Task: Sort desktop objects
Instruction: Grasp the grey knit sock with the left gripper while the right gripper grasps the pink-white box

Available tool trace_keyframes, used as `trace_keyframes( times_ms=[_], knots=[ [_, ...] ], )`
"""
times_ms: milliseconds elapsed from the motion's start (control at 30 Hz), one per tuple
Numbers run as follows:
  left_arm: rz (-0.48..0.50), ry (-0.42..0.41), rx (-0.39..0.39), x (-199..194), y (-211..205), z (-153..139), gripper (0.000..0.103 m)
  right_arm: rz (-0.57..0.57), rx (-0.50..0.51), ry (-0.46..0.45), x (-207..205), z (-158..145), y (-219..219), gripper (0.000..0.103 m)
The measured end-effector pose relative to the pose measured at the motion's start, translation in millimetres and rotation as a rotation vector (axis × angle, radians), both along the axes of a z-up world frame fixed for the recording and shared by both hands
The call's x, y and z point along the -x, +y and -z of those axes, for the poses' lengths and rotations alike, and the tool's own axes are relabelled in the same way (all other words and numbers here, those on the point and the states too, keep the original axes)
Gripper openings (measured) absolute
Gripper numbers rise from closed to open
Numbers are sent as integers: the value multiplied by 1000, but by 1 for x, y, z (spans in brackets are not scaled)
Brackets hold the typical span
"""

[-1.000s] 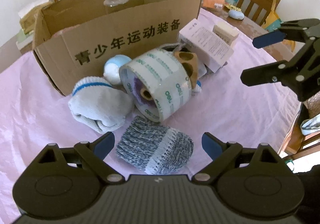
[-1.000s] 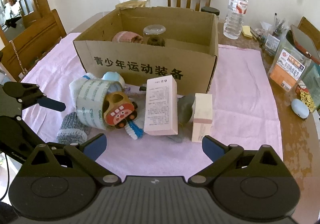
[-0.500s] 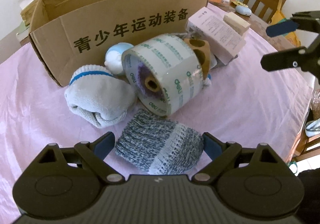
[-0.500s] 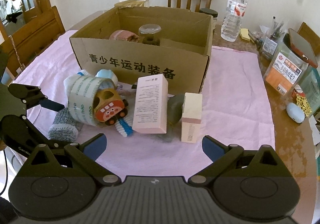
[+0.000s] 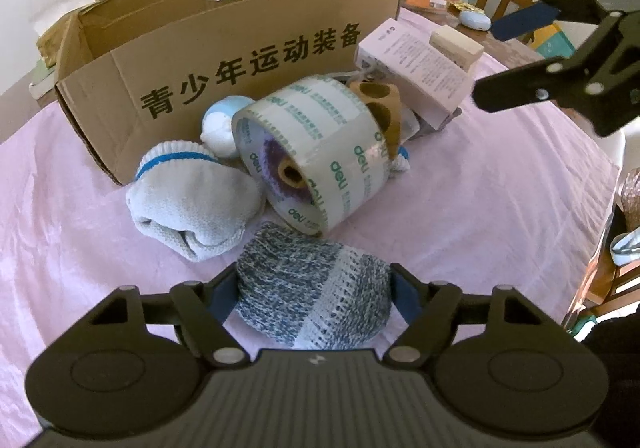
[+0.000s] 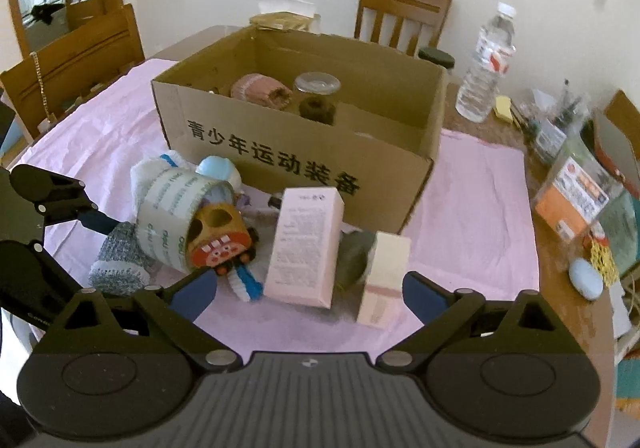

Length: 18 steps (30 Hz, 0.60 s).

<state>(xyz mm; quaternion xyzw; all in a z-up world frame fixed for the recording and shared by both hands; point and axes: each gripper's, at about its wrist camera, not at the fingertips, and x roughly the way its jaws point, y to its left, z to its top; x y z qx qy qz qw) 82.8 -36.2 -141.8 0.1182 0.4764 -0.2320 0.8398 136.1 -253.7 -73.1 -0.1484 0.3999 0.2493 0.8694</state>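
The cardboard box [image 6: 304,136] stands open-topped on the pink cloth [image 6: 472,216]. Inside, toward its far left, lie a pink knitted roll [image 6: 260,90], a clear glass jar [image 6: 317,85] and a dark round item [image 6: 318,110] just in front of the jar; the right half of the box floor is bare cardboard.

Outside the box, against its printed front wall, sit the unsorted items: a white sock with a blue band [image 5: 192,204], a wide roll of clear tape [image 5: 316,152] on its side, a wooden toy car [image 6: 220,240] touching the tape, a pink carton [image 6: 306,248] and a cream carton [image 6: 384,278], both upright.

The left gripper [image 5: 312,294] is closing on a grey-blue knitted sock [image 5: 308,288], which lies on the cloth in front of the tape roll; both pads meet its sides.

The right gripper [image 6: 310,294] is closing from wide, with the lower parts of the two cartons between the fingers, untouched.
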Motion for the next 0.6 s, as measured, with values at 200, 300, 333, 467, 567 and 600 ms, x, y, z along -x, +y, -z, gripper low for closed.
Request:
trace_keyframes(
  times_ms=[200, 300, 333, 467, 567, 600],
  knots=[
    [2, 0, -2, 1, 3, -4, 76, -57, 59, -32, 0, 5, 17, 82],
    [2, -3, -3, -1, 3, -7, 76, -75, 99, -54, 0, 9, 25, 76],
    [2, -4, -1, -1, 6, -8, 76, -79, 115, -62, 0, 11, 28, 75],
    [6, -13, -1, -3, 3, -10, 76, -85, 171, -81, -3, 19, 37, 67],
    [10, -19, 0, -2, 5, -14, 76, -86, 192, -79, -6, 23, 40, 64],
    [10, -20, 0, -2, 5, -14, 76, -84, 195, -79, -7, 24, 41, 64]
  ],
)
